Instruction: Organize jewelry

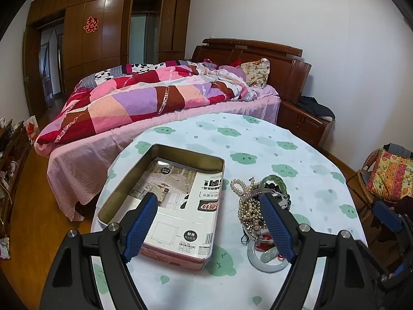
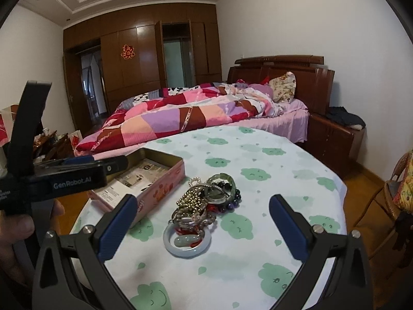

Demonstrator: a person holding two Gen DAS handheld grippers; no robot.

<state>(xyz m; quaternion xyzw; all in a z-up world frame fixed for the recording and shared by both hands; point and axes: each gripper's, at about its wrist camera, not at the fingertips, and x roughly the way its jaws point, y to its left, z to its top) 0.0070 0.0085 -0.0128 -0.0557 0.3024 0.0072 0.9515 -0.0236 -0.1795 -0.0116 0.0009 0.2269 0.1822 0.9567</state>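
- The jewelry [image 2: 206, 204] lies in one tangled heap on the table [image 2: 284, 160], just right of the tin [image 1: 165, 199]: pearls [image 1: 245, 201], a green bracelet [image 1: 275, 180], dark beads [image 2: 232, 201] and, nearest the cameras, a pale bangle [image 2: 187, 240] lying flat with a small jade piece [image 2: 185, 240] inside its ring.
- The heap's long axis runs from the bangle at the near end away toward the bed [image 2: 206, 113]; the strands loop every way, so no single piece points clearly.
- The tin stands open and lidless, its long side roughly parallel to the heap, with only a printed card [image 1: 180, 196] on its floor. My guess is it is set close so each piece has a short trip.
- The left tool [image 1: 209, 201] hangs over the gap between tin and heap, spread wide and holding nothing; one finger shows over the tin, the other in front of the pearls. Whether that finger touches them I cannot tell.
- The right tool [image 2: 204, 206] is also wide apart and empty, its fingers framing the heap from the near side, well short of it. That looks like a line-up for a first pick, probably the bangle, which lies clear of the tangle.
- Nothing from the heap is in the tin yet, so the sorting looks barely begun.
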